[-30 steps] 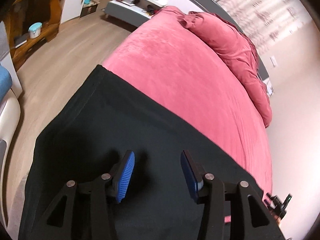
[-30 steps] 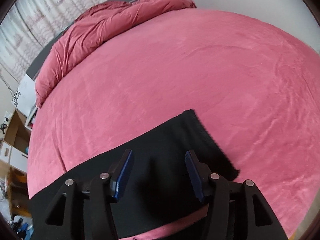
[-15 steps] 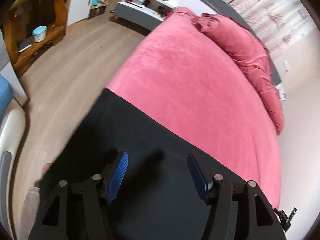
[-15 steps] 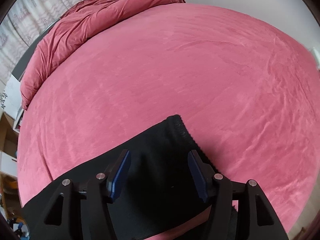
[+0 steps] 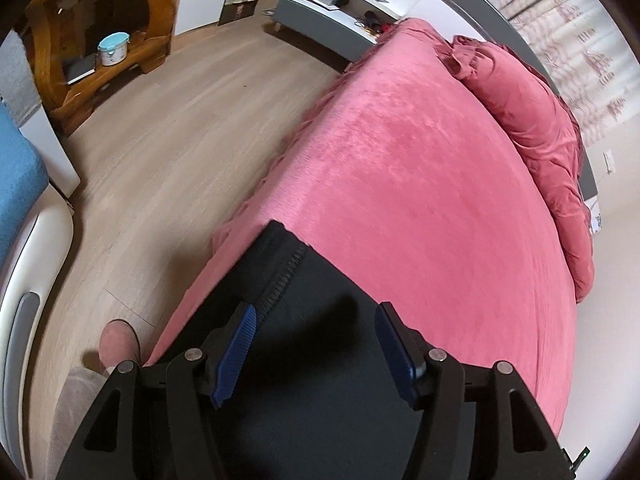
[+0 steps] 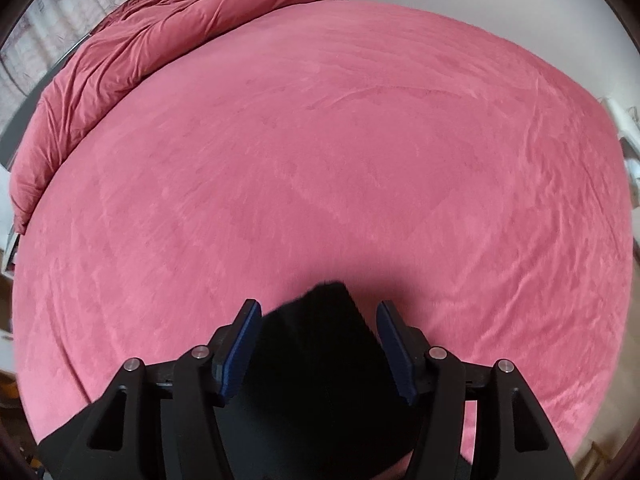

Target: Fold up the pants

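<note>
The black pants [image 5: 316, 320] lie along the near edge of the pink bed [image 5: 420, 200], one corner by the floor [image 5: 160, 128] side, with both the left gripper [image 5: 314, 346] and right gripper [image 6: 318, 344] spread apart above the cloth, and broad bare bedding beyond.
</note>
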A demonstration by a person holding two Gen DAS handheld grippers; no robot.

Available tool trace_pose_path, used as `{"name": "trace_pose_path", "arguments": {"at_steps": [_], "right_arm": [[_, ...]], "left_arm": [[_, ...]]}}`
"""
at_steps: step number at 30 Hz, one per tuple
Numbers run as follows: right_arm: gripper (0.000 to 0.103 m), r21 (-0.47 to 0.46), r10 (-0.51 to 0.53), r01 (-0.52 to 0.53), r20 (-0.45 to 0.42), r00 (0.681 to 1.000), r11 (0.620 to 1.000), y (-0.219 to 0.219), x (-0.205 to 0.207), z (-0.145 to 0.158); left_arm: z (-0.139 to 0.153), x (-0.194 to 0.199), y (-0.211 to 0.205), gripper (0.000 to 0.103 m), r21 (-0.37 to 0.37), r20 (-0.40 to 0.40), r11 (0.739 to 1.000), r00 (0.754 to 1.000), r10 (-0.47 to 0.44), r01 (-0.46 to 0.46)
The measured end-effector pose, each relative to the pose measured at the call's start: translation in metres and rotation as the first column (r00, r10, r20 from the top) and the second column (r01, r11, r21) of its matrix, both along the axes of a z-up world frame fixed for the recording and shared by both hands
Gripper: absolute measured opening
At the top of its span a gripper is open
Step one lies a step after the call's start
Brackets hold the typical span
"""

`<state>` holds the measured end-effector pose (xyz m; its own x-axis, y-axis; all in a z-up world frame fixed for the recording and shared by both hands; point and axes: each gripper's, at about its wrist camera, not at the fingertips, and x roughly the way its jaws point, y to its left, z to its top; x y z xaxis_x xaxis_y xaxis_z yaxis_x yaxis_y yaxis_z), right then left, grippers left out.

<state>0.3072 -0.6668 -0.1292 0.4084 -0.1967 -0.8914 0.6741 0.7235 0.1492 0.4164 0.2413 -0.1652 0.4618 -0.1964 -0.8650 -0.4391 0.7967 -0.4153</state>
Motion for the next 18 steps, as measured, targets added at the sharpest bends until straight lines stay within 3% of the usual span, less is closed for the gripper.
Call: {"name": "trace_pose_path", "arguments": {"at_steps": [4,9,14,18], "right_arm": [[0.061,0.029,-0.008,0.009,-0.037,0.999,1.0,-0.007,0.01,-0.011],[0.06,0.051,-0.005,0.008,-0.057,0.998,0.999,-0.01,0.015,-0.028],[0.042,0.016,0.022,-0.021,-0.076,0.997,1.0,-0.005,0.018,-0.038],[0.034,-0.016,0.069,-0.071,-0.098,0.993,0.997,0.003,0.022,-0.037]], "left_arm": [[-0.009,0.01,-0.003,0.065,-0.032,-0.031,0.997,0.997,-0.066,0.065],[-0.014,0.019,-0.009,0.068,0.029,-0.041,0.991,0.991,-0.129,0.131],[-0.018,0.025,-0.007,0.068,0.056,-0.028,0.992,0.993,-0.115,0.117],[-0.02,0.027,-0.002,0.068,0.055,-0.014,0.995,0.996,-0.086,0.086]]}}
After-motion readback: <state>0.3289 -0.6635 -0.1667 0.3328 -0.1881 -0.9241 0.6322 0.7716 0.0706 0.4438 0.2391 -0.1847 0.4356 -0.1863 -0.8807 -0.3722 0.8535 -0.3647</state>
